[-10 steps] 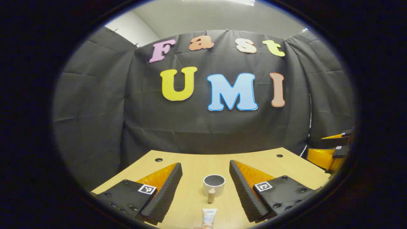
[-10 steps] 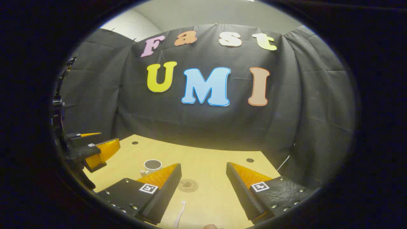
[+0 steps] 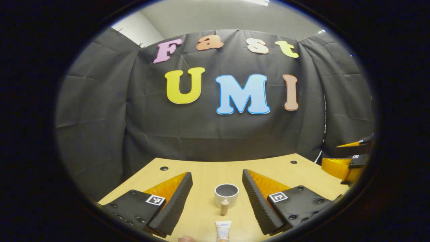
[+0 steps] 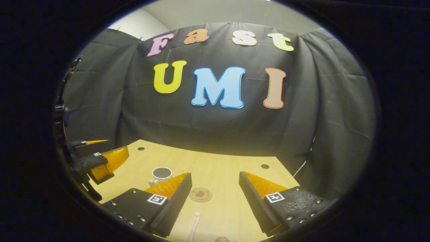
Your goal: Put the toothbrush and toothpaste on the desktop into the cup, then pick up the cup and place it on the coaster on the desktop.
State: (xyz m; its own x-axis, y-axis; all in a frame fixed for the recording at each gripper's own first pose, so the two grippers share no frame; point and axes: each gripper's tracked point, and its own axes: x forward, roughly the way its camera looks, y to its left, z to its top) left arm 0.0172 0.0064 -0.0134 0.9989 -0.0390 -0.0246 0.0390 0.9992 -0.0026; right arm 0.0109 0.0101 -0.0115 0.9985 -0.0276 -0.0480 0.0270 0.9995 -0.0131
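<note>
Toothpaste (image 3: 223, 231) now sits slightly higher in the left gripper (image 3: 217, 200) view, short of the cup (image 3: 226, 194), both grippers wide open and empty, nothing grasped yet.

Ahead of the hand-held gripper hangs a black cloth wall (image 3: 215, 134), creased and pinned along its top edge. Above it shows a pale ceiling (image 3: 215, 16) and, to the upper left, a white wall corner (image 3: 137, 30). Beneath the fingers lies a light wooden bench (image 4: 221, 164) with small dark holes (image 4: 265, 166) near its far edge.
</note>
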